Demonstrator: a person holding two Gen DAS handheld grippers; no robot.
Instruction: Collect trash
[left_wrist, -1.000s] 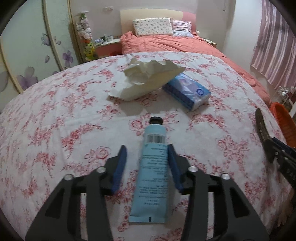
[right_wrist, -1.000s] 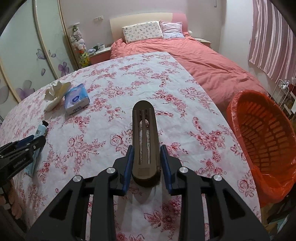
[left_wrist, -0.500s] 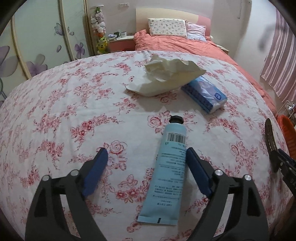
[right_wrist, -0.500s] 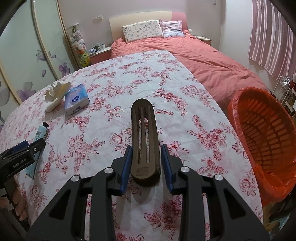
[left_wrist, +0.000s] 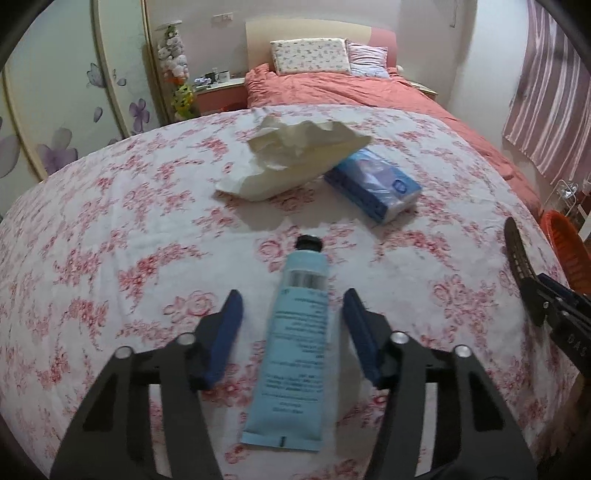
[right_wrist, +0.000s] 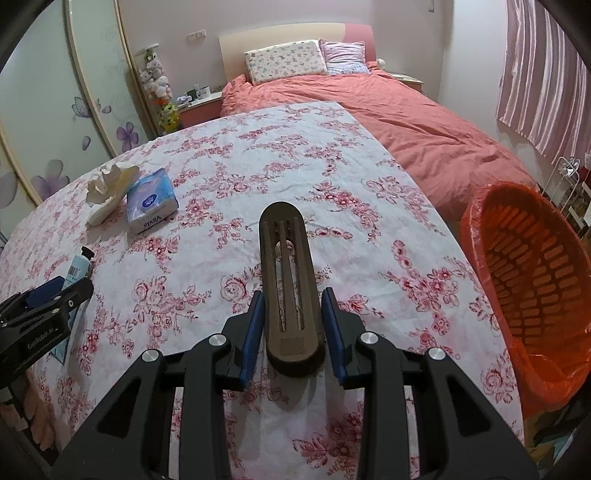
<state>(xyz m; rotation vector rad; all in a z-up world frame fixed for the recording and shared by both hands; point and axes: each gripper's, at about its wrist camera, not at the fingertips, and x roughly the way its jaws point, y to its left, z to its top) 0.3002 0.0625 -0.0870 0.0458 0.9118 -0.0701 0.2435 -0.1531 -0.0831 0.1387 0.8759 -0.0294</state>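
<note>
A light blue tube (left_wrist: 295, 336) with a black cap lies flat on the floral tablecloth (left_wrist: 110, 229). My left gripper (left_wrist: 291, 321) is open and straddles the tube, one finger on each side without touching. My right gripper (right_wrist: 291, 314) is shut on a dark brown slotted piece (right_wrist: 286, 269) and holds it above the cloth. That piece also shows at the right of the left wrist view (left_wrist: 519, 258). A crumpled cream tissue (left_wrist: 299, 158) and a blue tissue pack (left_wrist: 373, 184) lie beyond the tube. An orange trash basket (right_wrist: 535, 280) stands right of the table.
A bed with a coral quilt (right_wrist: 406, 118) fills the room behind the table. Wardrobe doors with flower prints (left_wrist: 55, 110) stand at the left. A striped curtain (right_wrist: 546, 74) hangs at the right. A wire rack (right_wrist: 565, 177) stands behind the basket.
My left gripper opened wide half a second ago and has now narrowed and moved forward around the tube. My right gripper stays shut on the brown piece, barely moved.
</note>
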